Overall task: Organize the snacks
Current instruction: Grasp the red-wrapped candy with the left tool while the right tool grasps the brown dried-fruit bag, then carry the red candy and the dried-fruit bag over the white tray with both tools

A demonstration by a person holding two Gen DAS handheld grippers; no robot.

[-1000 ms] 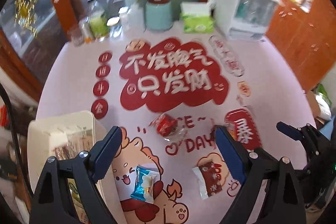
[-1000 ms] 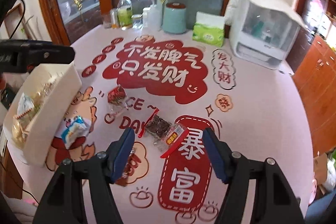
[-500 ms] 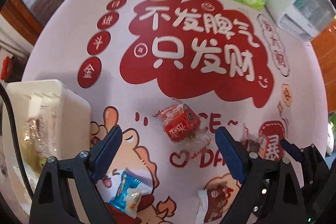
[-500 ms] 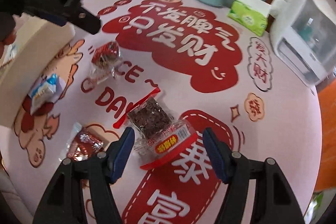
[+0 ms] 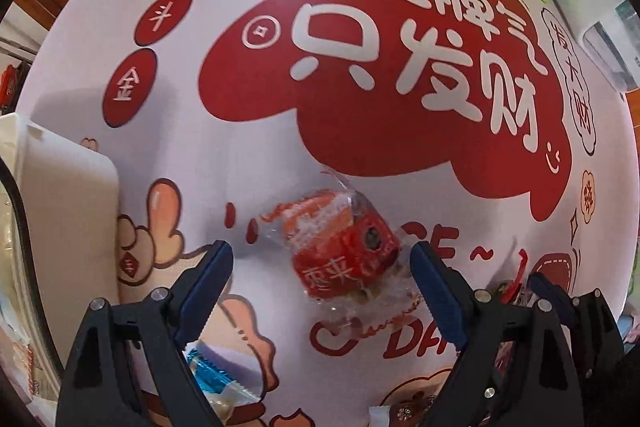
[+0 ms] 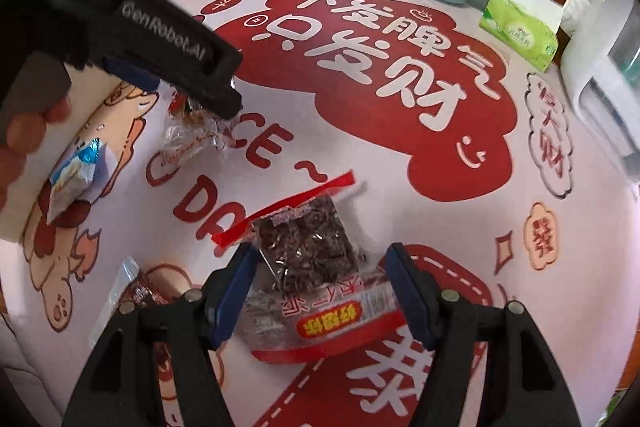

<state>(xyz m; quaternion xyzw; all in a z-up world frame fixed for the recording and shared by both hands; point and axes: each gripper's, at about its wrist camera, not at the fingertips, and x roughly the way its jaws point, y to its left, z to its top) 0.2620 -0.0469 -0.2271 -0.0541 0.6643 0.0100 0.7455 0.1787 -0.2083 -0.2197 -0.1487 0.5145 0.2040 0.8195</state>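
A round table (image 5: 224,155) is covered by a smooth, pale cloth printed with glossy red cloud shapes, white characters and cartoon animals.

The left gripper (image 5: 322,281), seen from its own camera, has black plastic arms tipped with dark blue ribbed pads; its jaws are spread wide and nothing is pinched. Between the pads — nearer the right-hand one, whose tip reaches the packet's edge — lies a lumpy red snack packet in crinkled clear film (image 5: 340,259). Under the left-hand jaw, a small shiny blue-and-white foil sachet (image 5: 208,369) is partly hidden. Beyond the left-hand jaw stands a cream plastic storage bin with rounded corners (image 5: 68,211).

The right gripper (image 6: 320,287), of the same build, is also held spread. A flat, rectangular clear packet of dark shredded snack with a red header strip and yellow label (image 6: 316,275) lies between its pads — the left-hand pad is just beside the packet's edge, the other a little apart; whether either touches cannot be told. Outside the left-hand jaw lies a brown-and-clear wrapper (image 6: 134,293). At the table's far side sits a soft green tissue pack (image 6: 520,35).
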